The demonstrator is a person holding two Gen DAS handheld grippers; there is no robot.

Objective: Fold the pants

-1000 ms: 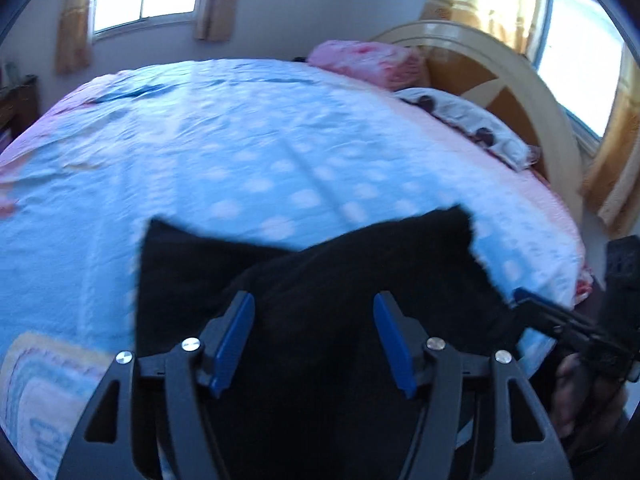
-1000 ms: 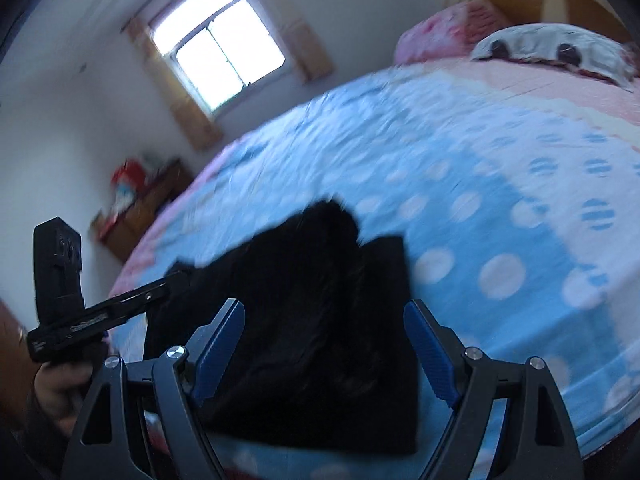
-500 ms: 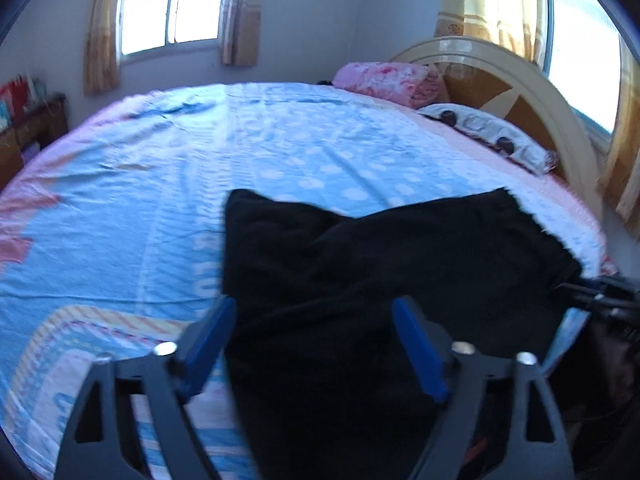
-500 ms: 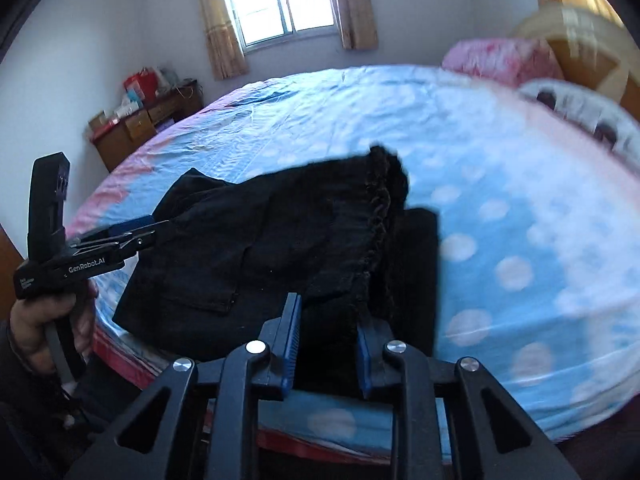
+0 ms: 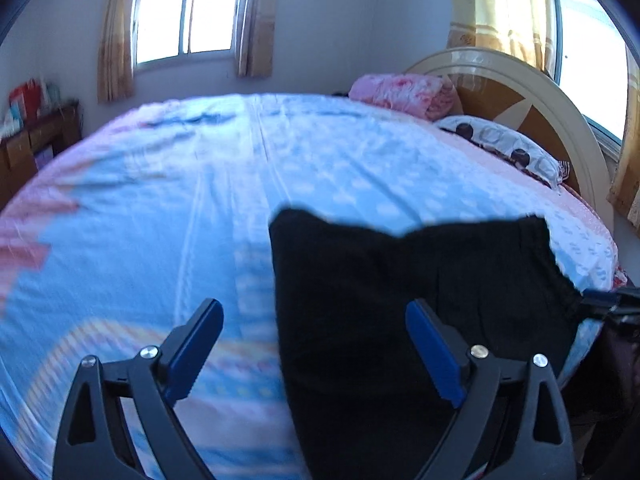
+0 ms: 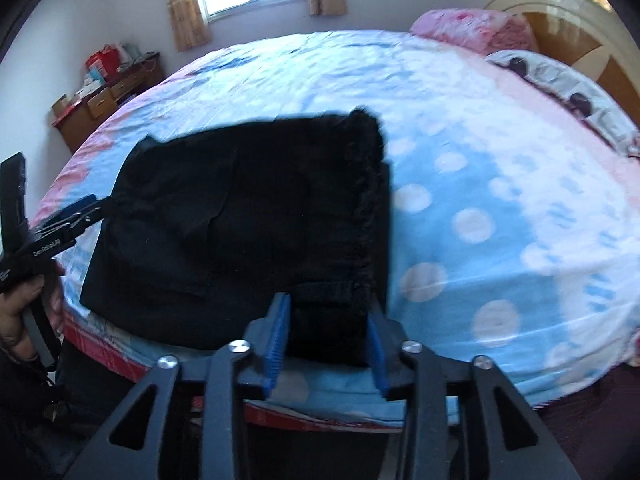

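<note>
Black pants [image 6: 248,216] lie folded on the near edge of the blue dotted bed sheet [image 6: 460,168]. My right gripper [image 6: 326,334] is closed on the pants' near right corner by the gathered waistband. In the left wrist view my left gripper [image 5: 316,344] is open, its left finger over the sheet and its right finger over the pants [image 5: 420,300]. In the right wrist view the left gripper [image 6: 90,210] appears at the pants' left corner; its tips look close together there. The right gripper's tip [image 5: 600,304] shows at the pants' right corner in the left wrist view.
A pink folded quilt [image 5: 404,94] and a patterned pillow [image 5: 504,148] lie by the wooden headboard [image 5: 520,96] at the far end. A wooden dresser [image 6: 108,100] with boxes stands by the window wall. The bed's near edge drops off just below the pants.
My right gripper closed on the pants' near right corner. My left gripper shifted left, so the pants' left edge now lies between its fingers. The pants lie flatter.
</note>
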